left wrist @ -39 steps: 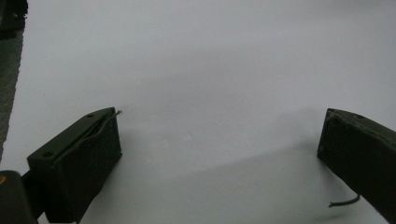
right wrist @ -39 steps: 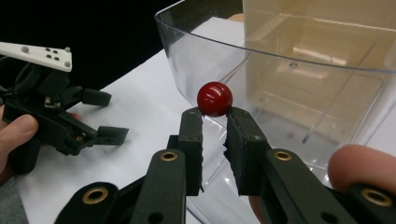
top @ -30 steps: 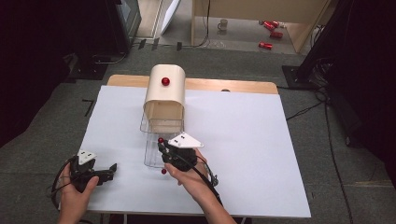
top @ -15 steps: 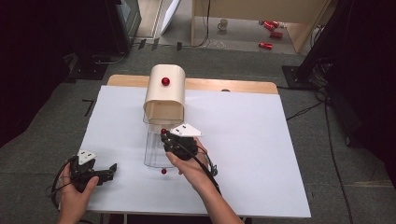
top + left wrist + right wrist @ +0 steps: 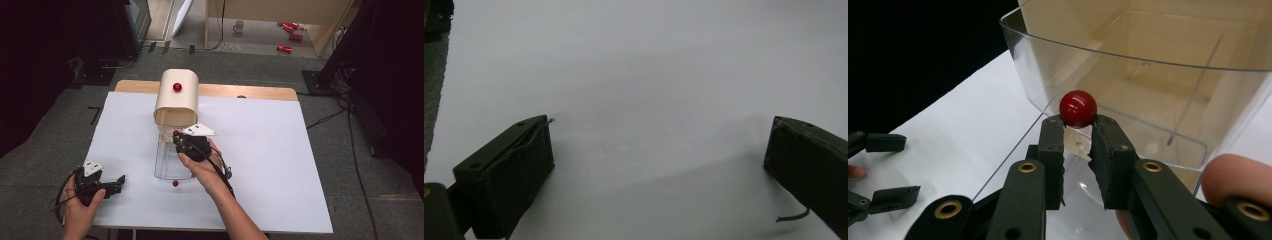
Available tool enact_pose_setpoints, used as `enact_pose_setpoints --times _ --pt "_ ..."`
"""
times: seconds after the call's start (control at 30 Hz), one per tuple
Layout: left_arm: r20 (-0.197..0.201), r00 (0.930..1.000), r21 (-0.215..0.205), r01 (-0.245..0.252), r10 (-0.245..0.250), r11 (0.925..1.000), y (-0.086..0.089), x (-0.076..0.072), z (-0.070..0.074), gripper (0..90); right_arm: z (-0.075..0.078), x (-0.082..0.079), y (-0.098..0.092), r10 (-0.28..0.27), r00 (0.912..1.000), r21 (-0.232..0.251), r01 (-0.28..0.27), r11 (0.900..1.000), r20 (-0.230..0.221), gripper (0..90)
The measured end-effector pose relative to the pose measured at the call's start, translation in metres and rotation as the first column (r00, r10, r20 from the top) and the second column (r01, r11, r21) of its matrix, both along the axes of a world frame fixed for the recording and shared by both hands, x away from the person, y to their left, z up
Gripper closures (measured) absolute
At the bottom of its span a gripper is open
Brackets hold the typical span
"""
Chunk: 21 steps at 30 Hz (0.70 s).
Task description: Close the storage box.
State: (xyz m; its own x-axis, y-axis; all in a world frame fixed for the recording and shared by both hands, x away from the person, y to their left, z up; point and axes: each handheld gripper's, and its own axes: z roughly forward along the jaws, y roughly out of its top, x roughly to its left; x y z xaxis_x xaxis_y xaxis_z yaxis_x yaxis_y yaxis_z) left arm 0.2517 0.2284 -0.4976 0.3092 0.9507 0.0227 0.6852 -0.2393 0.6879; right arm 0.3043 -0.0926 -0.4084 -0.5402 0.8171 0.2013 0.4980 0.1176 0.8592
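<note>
Grip confirmed on the right gripper [image 5: 1078,131]: its two black jaws are drawn nearly together and pinch a small red ball knob [image 5: 1078,108] between their tips. The knob stands at the near edge of a clear plastic bin [image 5: 1148,75], whose far part sits under a cream-coloured cover [image 5: 176,97] bearing a second red knob [image 5: 177,87] on top. A third red ball [image 5: 175,183] lies on the white table sheet [image 5: 260,150] just beside the bin's near end. The left gripper [image 5: 119,181] rests near the table's front left corner, well apart from the bin, jaws spread wide with nothing between them.
</note>
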Motion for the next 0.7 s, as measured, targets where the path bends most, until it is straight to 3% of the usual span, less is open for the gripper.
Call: enact_pose_setpoints --times 0.57,0.7 --pt "0.0 1.0 0.0 0.0 0.0 1.0 0.0 0.0 0.0 0.0 0.0 0.016 -0.001 0.004 1.0 -0.011 -0.004 1.0 0.005 74.8" --pt "0.0 1.0 0.0 0.0 0.0 1.0 0.0 0.0 0.0 0.0 0.001 0.015 -0.003 0.022 0.9997 0.003 -0.022 1.0 0.006 69.8"
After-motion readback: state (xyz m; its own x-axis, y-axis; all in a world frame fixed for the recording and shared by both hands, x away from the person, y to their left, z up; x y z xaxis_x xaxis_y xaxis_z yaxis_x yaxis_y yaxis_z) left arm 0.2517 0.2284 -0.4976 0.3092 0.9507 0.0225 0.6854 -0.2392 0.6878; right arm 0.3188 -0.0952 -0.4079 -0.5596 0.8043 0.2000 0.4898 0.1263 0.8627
